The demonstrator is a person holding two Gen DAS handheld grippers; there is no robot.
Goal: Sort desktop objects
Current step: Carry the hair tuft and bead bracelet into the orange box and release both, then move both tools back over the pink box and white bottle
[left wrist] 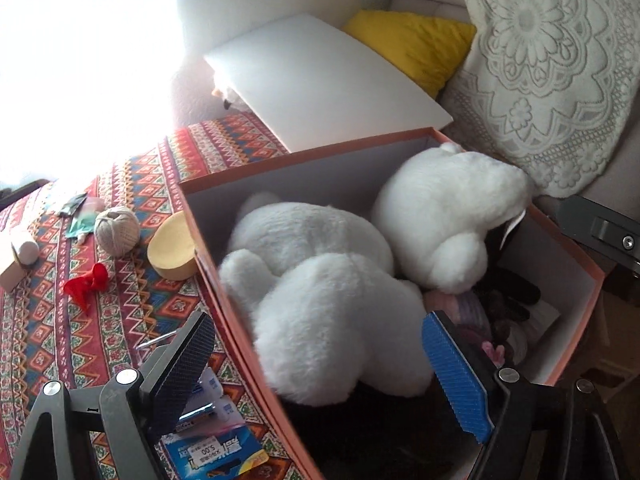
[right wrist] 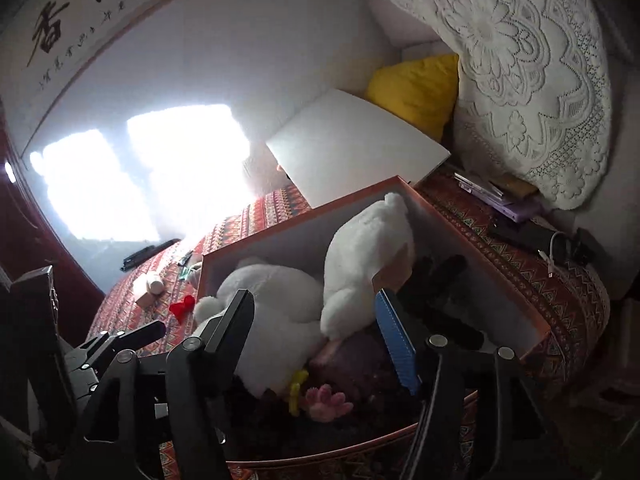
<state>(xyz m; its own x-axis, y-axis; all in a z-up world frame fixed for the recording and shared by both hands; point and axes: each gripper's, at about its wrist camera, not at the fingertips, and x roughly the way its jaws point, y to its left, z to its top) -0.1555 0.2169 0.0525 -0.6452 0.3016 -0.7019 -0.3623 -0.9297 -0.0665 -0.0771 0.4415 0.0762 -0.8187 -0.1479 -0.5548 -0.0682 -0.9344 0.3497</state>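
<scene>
Left wrist, hand-held gripper (left wrist: pixel 324 376) straddling box rim (left wrist: pixel 236 320)

Fluffy white plush toys (left wrist: pixel 320 280) in matt cardboard box (left wrist: pixel 304 152) on woven patterned cloth (left wrist: pixel 120 320)

A white price sticker (left wrist: pixel 203 451) reading "5.00" sits upside down on a blue packet (left wrist: pixel 212 454) lying on the patterned cloth beside the orange box; large black brush calligraphy, including the character "香" (right wrist: pixel 47 37), runs along a wall scroll (right wrist: pixel 86 20); its smaller characters stay illegible.
</scene>
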